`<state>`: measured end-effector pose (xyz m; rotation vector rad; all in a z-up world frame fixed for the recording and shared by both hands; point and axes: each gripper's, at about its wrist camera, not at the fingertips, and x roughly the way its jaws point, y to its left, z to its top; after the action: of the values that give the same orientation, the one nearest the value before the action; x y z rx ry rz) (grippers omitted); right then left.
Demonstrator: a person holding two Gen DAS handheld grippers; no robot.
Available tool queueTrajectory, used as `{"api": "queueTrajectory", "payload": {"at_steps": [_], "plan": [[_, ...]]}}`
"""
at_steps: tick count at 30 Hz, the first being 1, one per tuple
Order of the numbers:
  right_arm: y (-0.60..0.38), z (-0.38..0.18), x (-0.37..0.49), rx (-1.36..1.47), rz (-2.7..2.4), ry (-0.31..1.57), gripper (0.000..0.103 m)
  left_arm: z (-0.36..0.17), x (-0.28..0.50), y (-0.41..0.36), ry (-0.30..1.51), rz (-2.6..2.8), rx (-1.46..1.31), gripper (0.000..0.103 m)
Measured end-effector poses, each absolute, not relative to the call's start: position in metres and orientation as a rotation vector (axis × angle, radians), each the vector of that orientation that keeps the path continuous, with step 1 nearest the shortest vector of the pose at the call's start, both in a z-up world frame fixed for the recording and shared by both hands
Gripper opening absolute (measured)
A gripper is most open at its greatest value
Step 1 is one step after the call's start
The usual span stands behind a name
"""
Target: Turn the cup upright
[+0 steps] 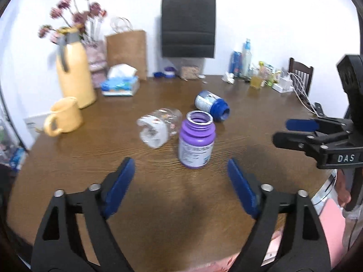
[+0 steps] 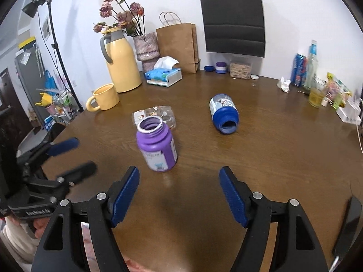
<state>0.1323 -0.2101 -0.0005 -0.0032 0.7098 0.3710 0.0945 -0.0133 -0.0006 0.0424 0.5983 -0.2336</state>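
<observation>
A clear patterned cup (image 1: pixel 158 125) lies on its side on the brown table (image 1: pixel 158 204), just left of and behind an upright, open purple bottle (image 1: pixel 196 139). A blue bottle (image 1: pixel 212 105) lies on its side behind them. My left gripper (image 1: pixel 181 181) is open and empty, a short way in front of the purple bottle. In the right wrist view the clear cup (image 2: pixel 156 114) lies behind the purple bottle (image 2: pixel 157 146), the blue bottle (image 2: pixel 223 113) to the right. My right gripper (image 2: pixel 179 188) is open and empty, also near the purple bottle. Each gripper shows at the other view's edge.
A yellow mug (image 2: pixel 104 97), yellow thermos jug (image 2: pixel 121 61), tissue box (image 2: pixel 164 74), flower vase (image 2: pixel 146 47) and paper bags (image 2: pixel 178 45) stand at the back left. Bottles, a glass (image 2: pixel 316 94) and clutter line the back right. A black panel (image 2: pixel 233 19) hangs on the wall.
</observation>
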Motion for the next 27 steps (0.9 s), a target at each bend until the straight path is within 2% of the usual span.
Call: {"api": "queueTrajectory", "payload": {"at_steps": [2,3,4,10,12,19,27], "plan": [[-0.213,0.001,0.115,0.001,0.356,0.696,0.079,0.006,0.076,-0.007,0.58,-0.21,0.036,0.102],[-0.214,0.001,0.105,-0.003,0.348,0.69,0.082,0.008,0.068,-0.005,0.582,-0.197,0.028,0.103],[-0.214,0.001,0.095,-0.005,0.344,0.683,0.087,0.01,0.06,-0.004,0.588,-0.18,0.023,0.103],[-0.199,-0.015,0.038,-0.041,0.315,0.68,0.087,0.013,0.002,-0.001,0.549,-0.123,0.041,0.103],[-0.193,-0.023,0.025,-0.056,0.305,0.682,0.087,0.003,-0.011,0.001,0.586,-0.129,0.004,0.103],[-0.178,-0.044,0.005,-0.024,0.32,0.693,0.087,-0.018,-0.008,-0.001,0.686,-0.129,-0.036,0.103],[-0.174,-0.04,0.0,-0.003,0.315,0.669,0.087,-0.016,-0.014,0.003,0.662,-0.092,-0.047,0.103]]}}
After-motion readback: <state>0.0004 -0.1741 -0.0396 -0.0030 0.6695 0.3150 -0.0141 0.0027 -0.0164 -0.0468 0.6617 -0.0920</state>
